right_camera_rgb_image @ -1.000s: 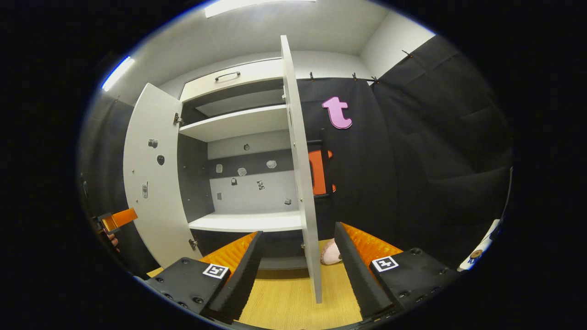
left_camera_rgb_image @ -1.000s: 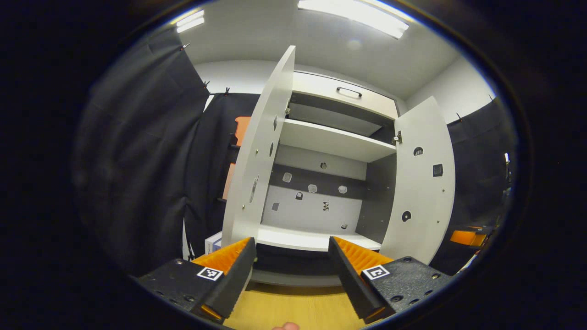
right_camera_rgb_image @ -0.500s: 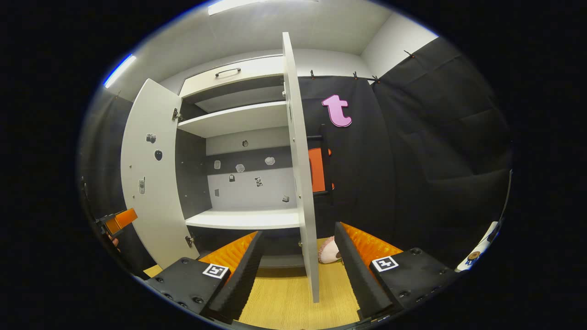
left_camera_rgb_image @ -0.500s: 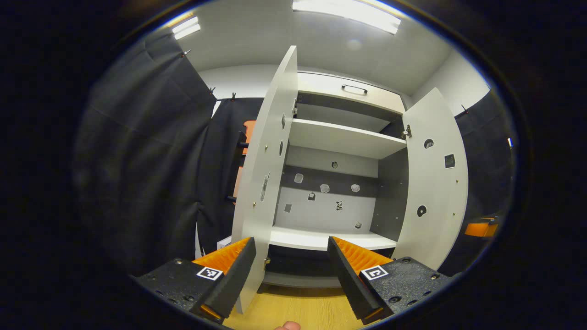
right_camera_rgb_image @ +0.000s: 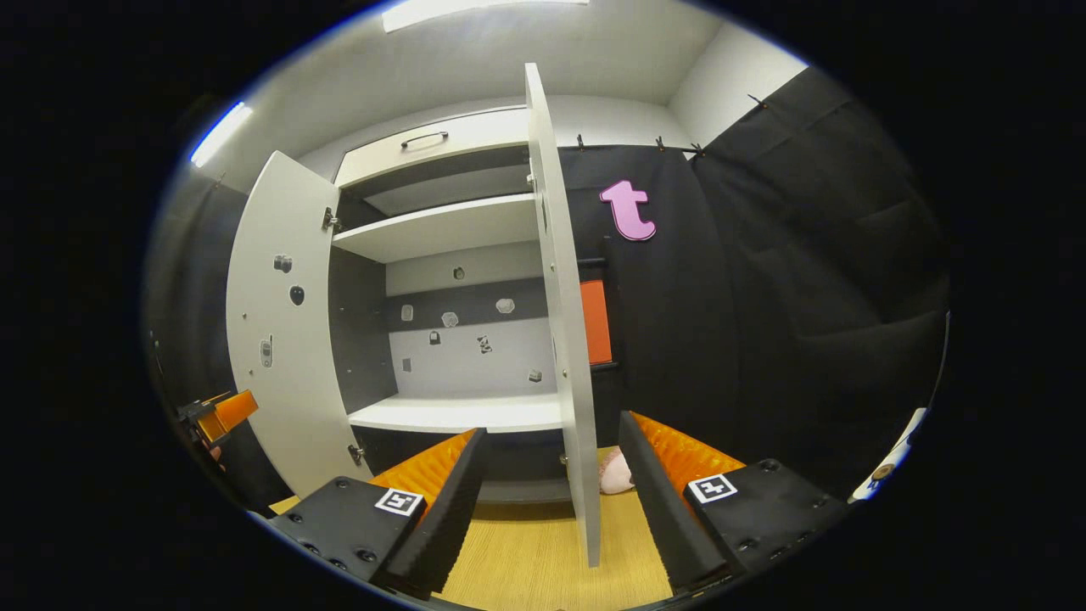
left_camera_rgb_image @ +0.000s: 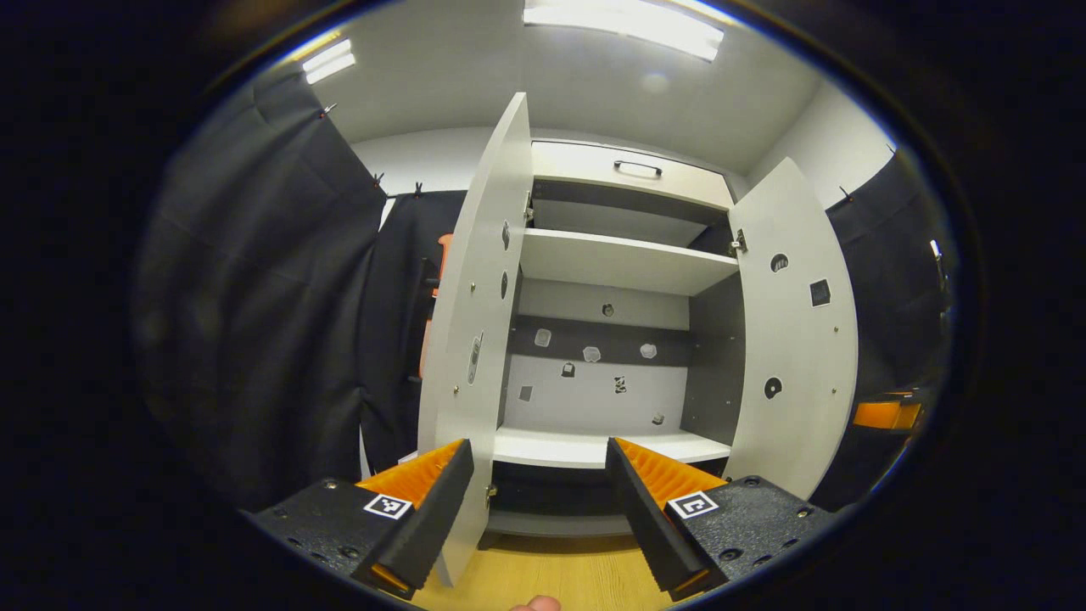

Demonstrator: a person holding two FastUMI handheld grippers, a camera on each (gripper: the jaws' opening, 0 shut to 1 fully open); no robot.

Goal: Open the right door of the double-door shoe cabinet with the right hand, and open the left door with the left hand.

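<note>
Hand-held gripper [right_camera_rgb_image: 547, 501] astride right door [right_camera_rgb_image: 564, 339]

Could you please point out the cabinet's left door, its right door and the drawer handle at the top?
left door [left_camera_rgb_image: 475, 322]: left gripper view, on its inner face.
right door [right_camera_rgb_image: 560, 322]: right gripper view, on its narrow front edge.
drawer handle [left_camera_rgb_image: 638, 167]: left gripper view, on the bar's middle.

The left gripper [left_camera_rgb_image: 539, 509] hangs with its fingers [left_camera_rgb_image: 424, 513] spread apart, holding nothing. Beyond them stands the shoe cabinet [left_camera_rgb_image: 624, 225] with both doors swung open: the left door [left_camera_rgb_image: 475, 339] juts toward the camera just behind the left finger, perhaps touching it, and the right door [left_camera_rgb_image: 793, 331] stands wide at the far right. Inside, two white shelves [left_camera_rgb_image: 624, 259] are bare. Wooden floor [left_camera_rgb_image: 551, 581] lies below.
</note>
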